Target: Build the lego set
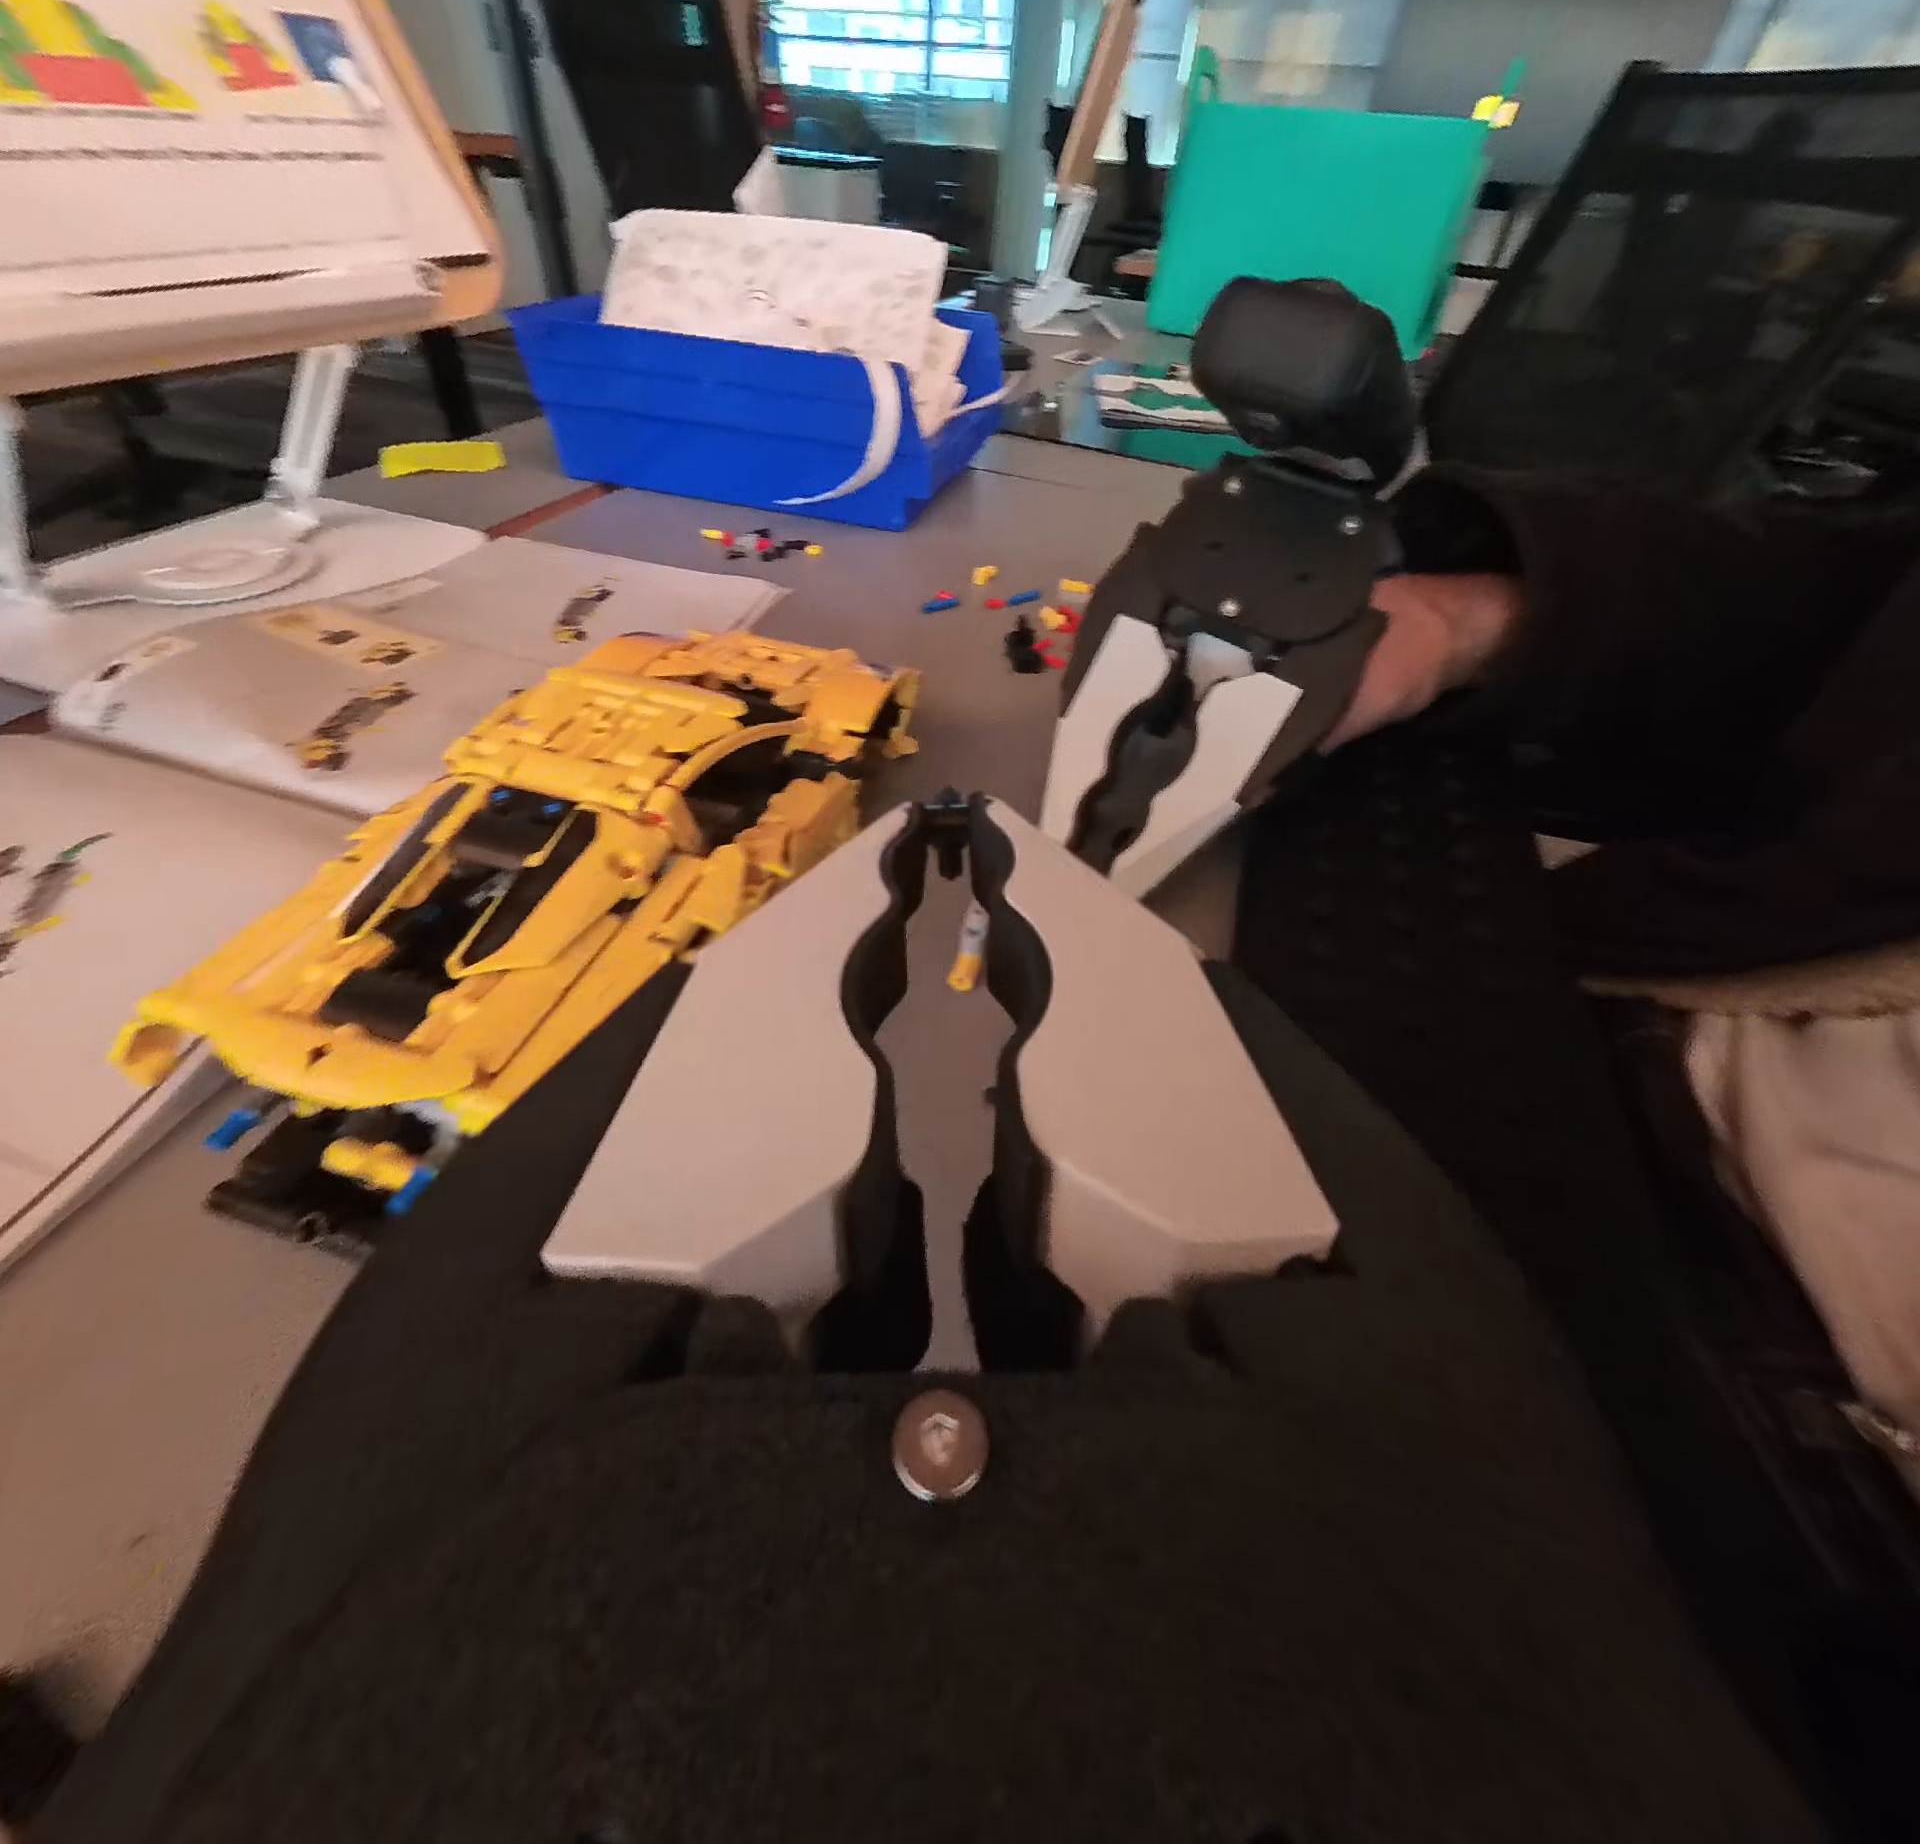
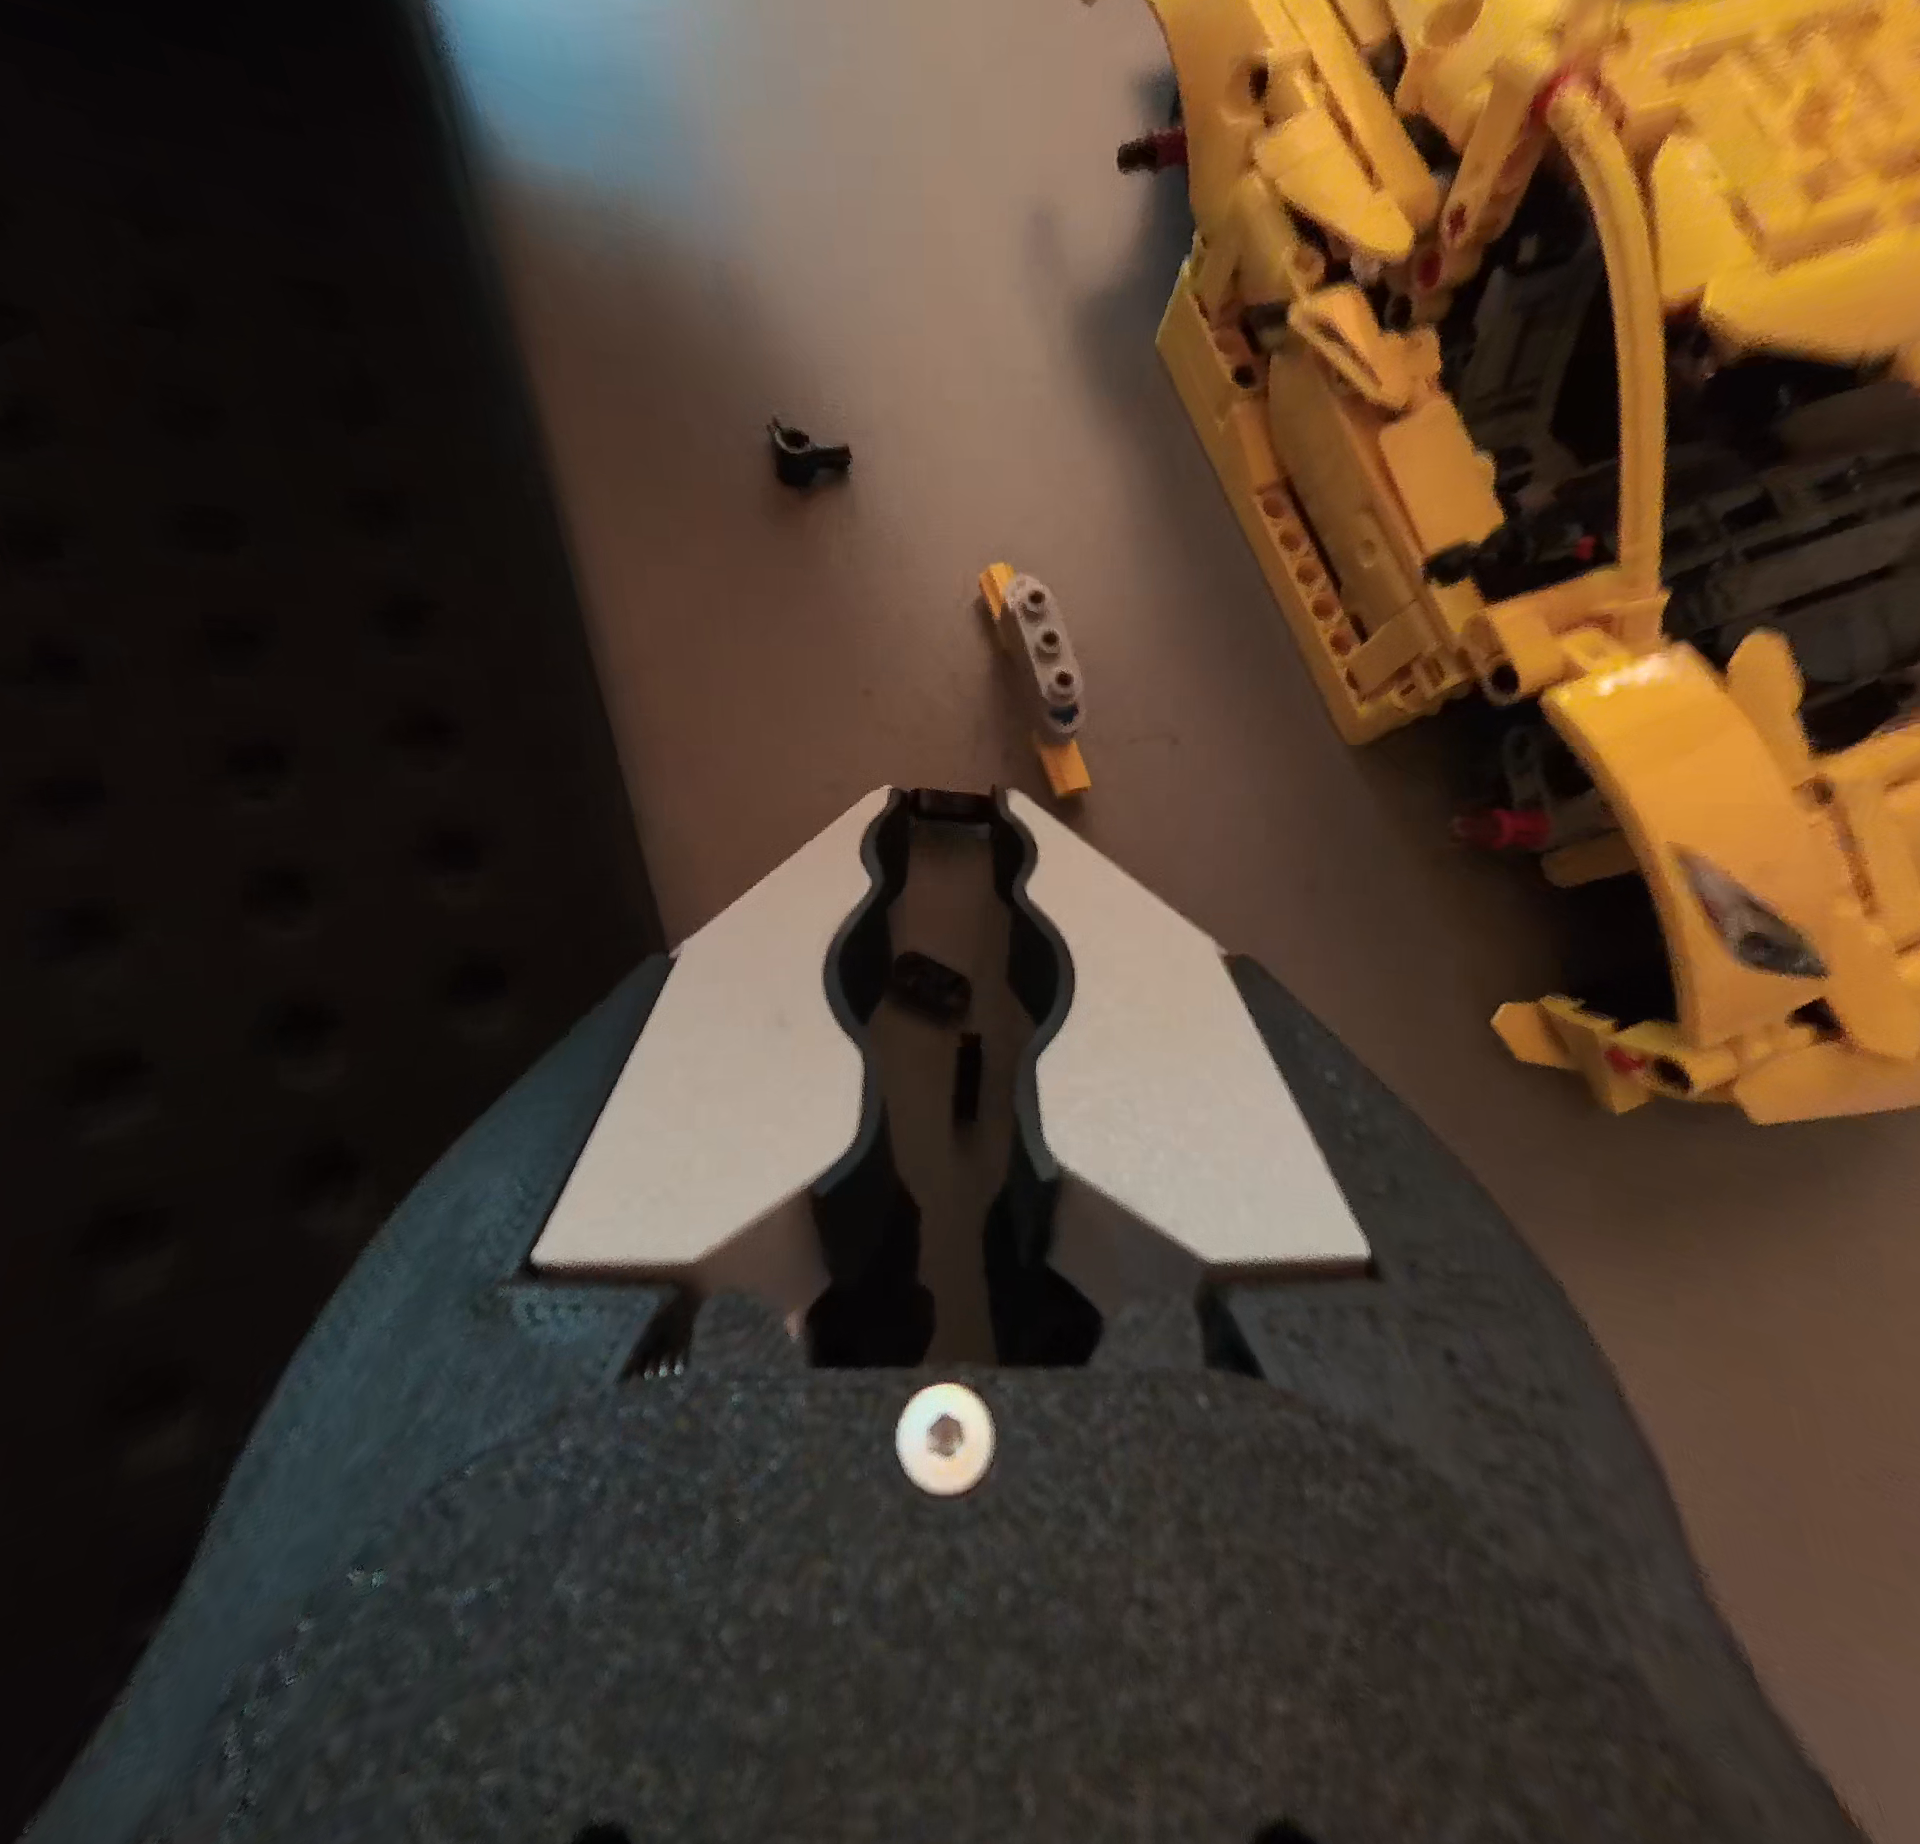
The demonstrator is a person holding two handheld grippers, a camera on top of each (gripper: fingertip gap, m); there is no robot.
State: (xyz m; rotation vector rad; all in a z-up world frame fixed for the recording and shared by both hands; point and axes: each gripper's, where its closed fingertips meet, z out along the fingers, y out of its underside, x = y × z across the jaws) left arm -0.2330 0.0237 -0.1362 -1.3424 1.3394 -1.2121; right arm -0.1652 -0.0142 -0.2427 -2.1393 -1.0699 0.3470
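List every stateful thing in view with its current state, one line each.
Left claw: shut on a small black piece.
Right claw: shut on a small dark piece.
Yellow car: partly built, upright on the table.
Grey-and-yellow piece: lying loose beside the car.
Black connector: loose on the table.
Blue bin: open, holding paper.

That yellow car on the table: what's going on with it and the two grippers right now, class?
A person is building a yellow Lego car with two hand-held grippers. The car sits partly built on a grey table, beside open instruction sheets. The left gripper is shut on a small black piece. The right gripper points down at the table and also pinches a small dark piece at its tips. A grey and yellow piece lies loose beside the car.
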